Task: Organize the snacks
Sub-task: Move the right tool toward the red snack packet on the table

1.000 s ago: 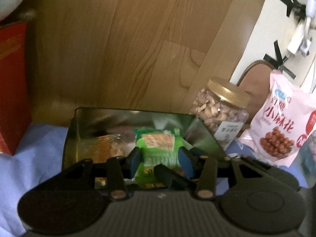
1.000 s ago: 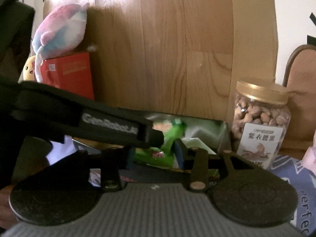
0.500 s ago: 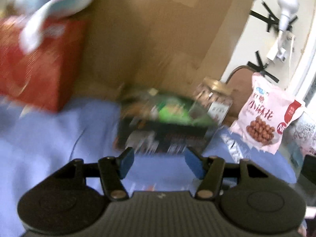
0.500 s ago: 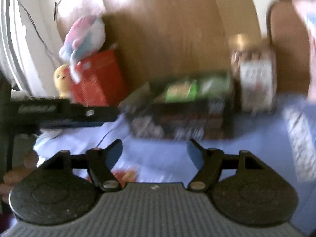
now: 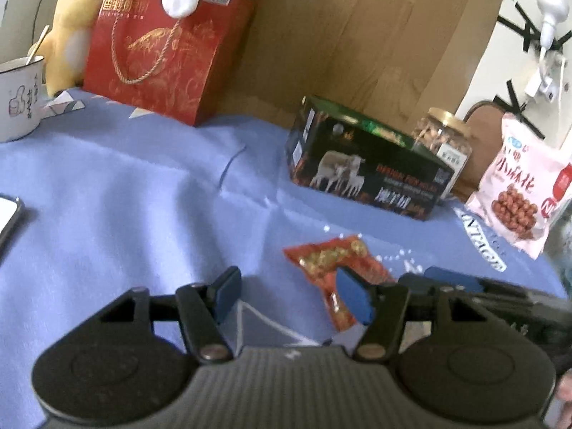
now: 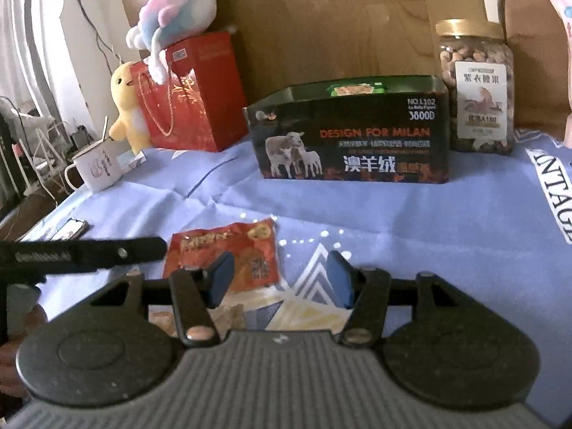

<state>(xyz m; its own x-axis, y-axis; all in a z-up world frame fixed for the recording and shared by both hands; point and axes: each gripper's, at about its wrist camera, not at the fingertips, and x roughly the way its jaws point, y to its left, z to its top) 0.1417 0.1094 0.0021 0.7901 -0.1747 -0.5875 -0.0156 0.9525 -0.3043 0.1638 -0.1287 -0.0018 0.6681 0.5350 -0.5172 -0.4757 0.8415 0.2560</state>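
A dark tin box stands open at the back of the blue cloth, with a green snack packet lying inside. A red-orange snack packet lies flat on the cloth in front of it. My left gripper is open just left of that packet, its right finger overlapping the packet's edge, nothing held. My right gripper hovers low over the cloth, its jaws closing on nothing; its left finger overlaps the packet, and the pads do not press it.
A nut jar and a pink snack bag stand right of the tin. A red gift bag, a yellow plush and a white mug are at the back left. A phone lies near the left edge.
Both grippers have pulled back from the tin and come down over the cloth. The left gripper has let go of the green packet, which stays in the tin.
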